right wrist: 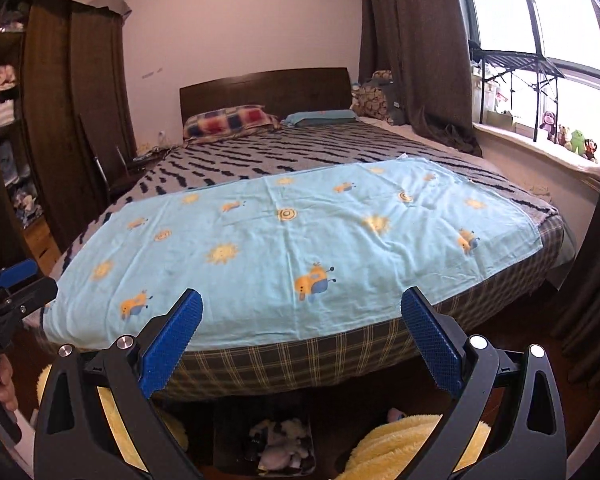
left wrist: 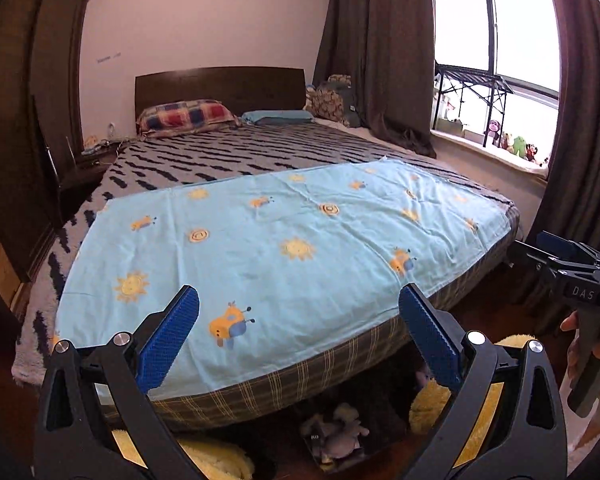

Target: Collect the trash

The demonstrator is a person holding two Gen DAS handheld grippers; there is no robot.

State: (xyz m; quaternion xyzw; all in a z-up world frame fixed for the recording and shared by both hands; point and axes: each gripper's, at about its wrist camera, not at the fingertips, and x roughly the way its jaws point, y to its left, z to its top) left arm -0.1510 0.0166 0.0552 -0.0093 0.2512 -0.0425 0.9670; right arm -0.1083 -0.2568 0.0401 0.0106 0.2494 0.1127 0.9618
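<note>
One bed [left wrist: 260, 152], long axis running from the near foot edge away to a dark headboard [left wrist: 219, 85] at the far wall. One light blue sheet [left wrist: 284, 240] printed with suns and bees, spread flat across the foot half of the bed. Two pillows at the head: one checked red and blue [left wrist: 186, 115], one plain blue [left wrist: 278, 117]. Trash: a heap of crumpled grey-white scraps [left wrist: 334, 432] on the floor under the foot of the bed, orientation unclear, flanked by yellow fluffy fabric [right wrist: 404, 436]. Left claw [left wrist: 300, 332]: fully open, empty, aimed over the foot of the bed. Right claw [right wrist: 300, 334]: open wide, empty, aimed likewise. One row of small plush toys [right wrist: 572, 138] on the windowsill.
</note>
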